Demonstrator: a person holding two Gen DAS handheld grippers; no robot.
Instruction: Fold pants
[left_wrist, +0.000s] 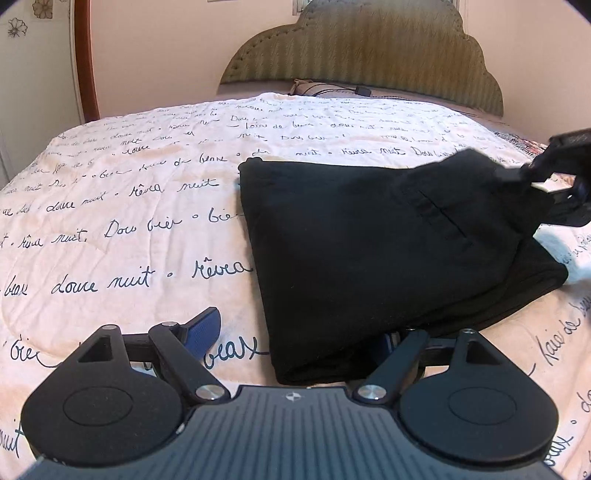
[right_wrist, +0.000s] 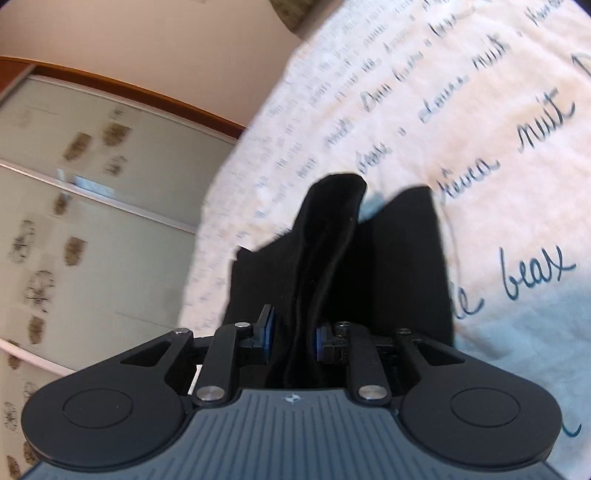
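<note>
The folded black fabric pants (left_wrist: 388, 251) are lying on the white quilted bedspread with dark cursive script (left_wrist: 129, 221), filling the middle to 3 o'clock of the left wrist view. The left gripper (left_wrist: 299, 332) has its 2 blue-padded fingers (left_wrist: 203, 325) spread wide, holding nothing, with the near pants edge over the right one. The right gripper (right_wrist: 291, 339) is pinching a raised fold of the pants (right_wrist: 332, 258), lifted corner at 3 o'clock. Padded olive headboard (left_wrist: 365, 48) at 12.
</note>
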